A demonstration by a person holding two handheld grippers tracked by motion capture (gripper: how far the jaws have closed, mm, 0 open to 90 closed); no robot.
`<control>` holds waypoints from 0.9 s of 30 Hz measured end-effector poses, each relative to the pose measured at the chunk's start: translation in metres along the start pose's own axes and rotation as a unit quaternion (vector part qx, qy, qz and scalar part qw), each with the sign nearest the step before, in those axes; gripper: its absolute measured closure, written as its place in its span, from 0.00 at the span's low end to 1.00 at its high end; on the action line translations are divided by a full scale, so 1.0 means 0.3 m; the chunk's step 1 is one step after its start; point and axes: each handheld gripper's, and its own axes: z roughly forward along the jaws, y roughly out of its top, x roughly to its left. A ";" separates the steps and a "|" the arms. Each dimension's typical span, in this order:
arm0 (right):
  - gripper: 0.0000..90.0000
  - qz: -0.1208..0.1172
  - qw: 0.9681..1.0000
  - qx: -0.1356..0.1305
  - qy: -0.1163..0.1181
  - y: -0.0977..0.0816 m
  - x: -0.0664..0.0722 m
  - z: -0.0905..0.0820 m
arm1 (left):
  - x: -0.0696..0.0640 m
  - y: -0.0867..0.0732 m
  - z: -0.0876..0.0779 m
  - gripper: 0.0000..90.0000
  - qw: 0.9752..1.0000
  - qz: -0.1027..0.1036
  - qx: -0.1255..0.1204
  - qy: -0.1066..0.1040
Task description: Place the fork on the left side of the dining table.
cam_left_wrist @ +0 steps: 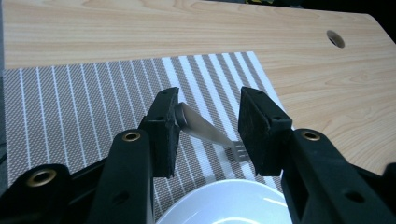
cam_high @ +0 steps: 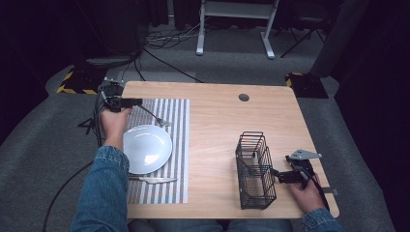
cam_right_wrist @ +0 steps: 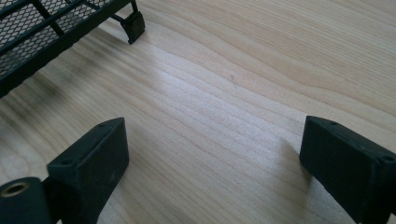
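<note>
The fork (cam_left_wrist: 205,133) is being set down on the striped mat (cam_high: 179,145) above the plate (cam_high: 147,148), upper left of the high view, between the spread fingers of the left gripper (cam_left_wrist: 208,123) (right gripper (cam_right_wrist: 210,158) also spread, idle by the basket (cam_high: 255,169)); withdrawal is judged next.

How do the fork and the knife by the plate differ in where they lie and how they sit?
The fork lies on the far side of the white plate; the knife lies on the near side. The fork sits slantwise between the left claw's open pads; the knife lies level across the mat, with no claw near it. Both are silver cutlery resting on the striped placemat.
</note>
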 end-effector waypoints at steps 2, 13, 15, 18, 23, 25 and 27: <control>0.09 0.000 1.000 0.000 0.000 0.000 0.000 0.000 | 0.011 -0.007 0.001 0.64 1.000 -0.004 0.003 0.009; 0.09 0.000 1.000 0.000 0.000 0.000 0.000 0.000 | 0.061 -0.039 0.004 0.63 0.999 -0.034 0.020 0.033; 0.09 0.000 1.000 0.000 0.000 0.000 0.000 0.000 | 0.070 -0.044 0.007 0.62 0.998 -0.038 0.025 0.037; 0.09 0.000 1.000 0.000 0.000 0.000 0.000 0.000 | 0.080 -0.050 0.015 0.62 0.997 -0.046 0.034 0.043; 0.09 0.000 1.000 0.000 0.000 0.000 0.000 0.000 | 0.098 -0.064 0.037 0.62 0.995 -0.060 0.051 0.055; 0.09 0.000 1.000 0.000 0.000 0.000 0.000 0.000 | 0.105 -0.068 0.045 0.61 0.994 -0.062 0.063 0.058; 0.09 0.000 1.000 0.000 0.000 0.000 0.000 0.000 | 0.111 -0.072 0.053 0.61 0.994 -0.068 0.068 0.059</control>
